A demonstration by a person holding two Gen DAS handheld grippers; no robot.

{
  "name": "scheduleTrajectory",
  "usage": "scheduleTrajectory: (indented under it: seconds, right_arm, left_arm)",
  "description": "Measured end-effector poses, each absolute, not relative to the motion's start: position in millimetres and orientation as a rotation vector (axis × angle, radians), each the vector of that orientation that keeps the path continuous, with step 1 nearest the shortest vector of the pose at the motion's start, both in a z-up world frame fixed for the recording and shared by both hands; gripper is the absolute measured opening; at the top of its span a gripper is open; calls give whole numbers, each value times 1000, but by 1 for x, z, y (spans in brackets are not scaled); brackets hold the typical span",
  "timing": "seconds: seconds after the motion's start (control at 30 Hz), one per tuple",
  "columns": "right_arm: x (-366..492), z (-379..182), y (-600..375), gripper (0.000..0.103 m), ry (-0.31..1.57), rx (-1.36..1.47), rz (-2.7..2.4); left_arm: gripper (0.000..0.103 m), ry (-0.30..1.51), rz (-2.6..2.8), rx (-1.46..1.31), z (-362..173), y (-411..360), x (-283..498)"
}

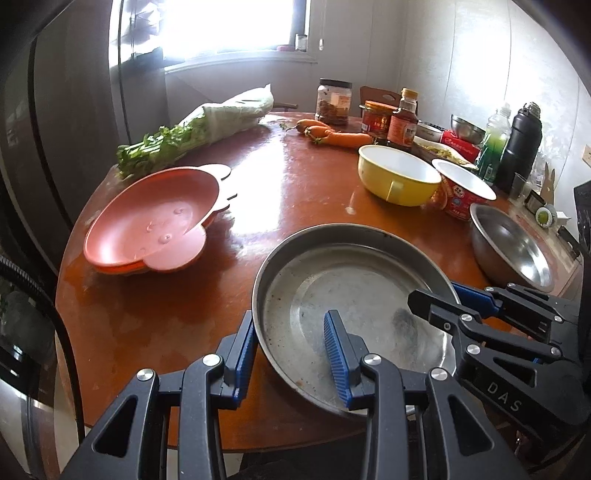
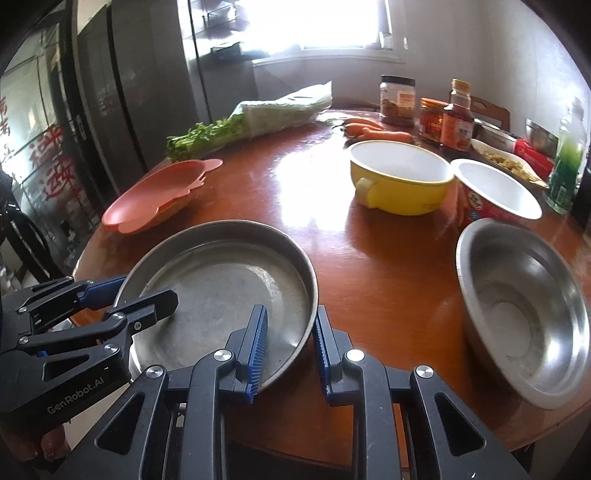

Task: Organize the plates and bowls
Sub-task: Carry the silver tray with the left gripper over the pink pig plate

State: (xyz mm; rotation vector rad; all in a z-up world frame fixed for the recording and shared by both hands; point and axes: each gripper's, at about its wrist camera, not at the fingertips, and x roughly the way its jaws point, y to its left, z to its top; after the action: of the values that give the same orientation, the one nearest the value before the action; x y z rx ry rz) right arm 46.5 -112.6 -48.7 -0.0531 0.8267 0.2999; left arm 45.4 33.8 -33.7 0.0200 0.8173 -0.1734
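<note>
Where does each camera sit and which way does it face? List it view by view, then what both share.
Left wrist: rides the left gripper, facing forward and down over the metal pan whose rim it clamps; the right gripper shows at right.
Right wrist: rides the right gripper, clamping the same pan's opposite rim; the left gripper and fingertips show at left.
Shared: pan, pink plates, yellow bowl, steel bowl, table.

window (image 1: 236,22): bright, overexposed | walls (image 1: 461,55): pale | table (image 1: 295,184): round, reddish-brown, glossy | cabinet (image 2: 147,92): dark
</note>
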Motion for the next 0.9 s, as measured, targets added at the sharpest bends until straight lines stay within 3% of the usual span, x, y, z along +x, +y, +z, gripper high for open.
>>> scheduleTrajectory:
  seconds: [0.9]
  right_arm:
    - [51,-1,-88,25,717,-1,370]
  left_arm:
    - [37,693,-132,-14,22,70,55]
